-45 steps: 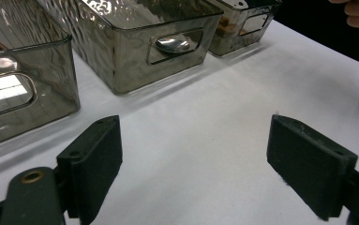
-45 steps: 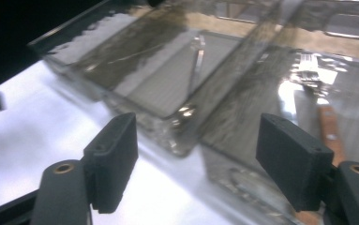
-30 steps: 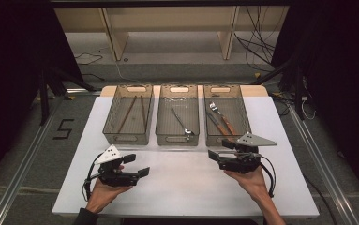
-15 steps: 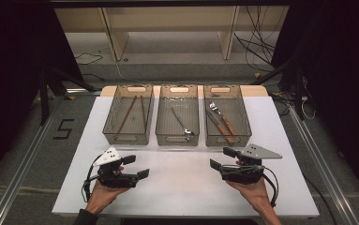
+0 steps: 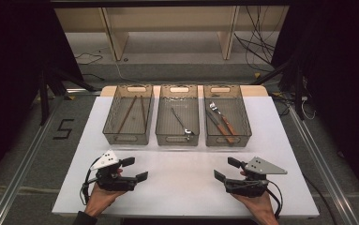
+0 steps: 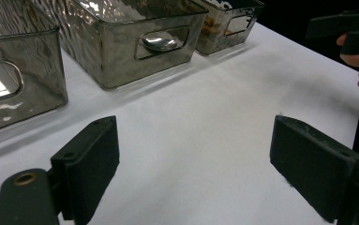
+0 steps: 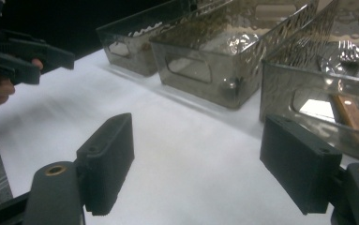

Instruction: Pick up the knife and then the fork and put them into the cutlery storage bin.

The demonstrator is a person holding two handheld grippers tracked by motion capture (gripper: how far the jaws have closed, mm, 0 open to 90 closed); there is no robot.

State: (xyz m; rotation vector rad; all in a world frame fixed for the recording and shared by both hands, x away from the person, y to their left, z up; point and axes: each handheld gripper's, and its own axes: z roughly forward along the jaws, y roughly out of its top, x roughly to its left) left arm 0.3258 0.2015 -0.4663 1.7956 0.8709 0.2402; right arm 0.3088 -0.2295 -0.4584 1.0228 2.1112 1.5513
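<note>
White table [image 5: 186,187]; three clear bins in a row at its far side: left bin [image 5: 128,114] with chopsticks, middle bin [image 5: 177,114] with a spoon, right bin [image 5: 227,114] with wood-handled cutlery. Left gripper [image 5: 135,169] and right gripper [image 5: 224,169] near front edge, well apart from the bins, both jaws wide, empty.

3 bins [image 5: 177,123] side by side behind both tongs on table [image 5: 182,187].
</note>
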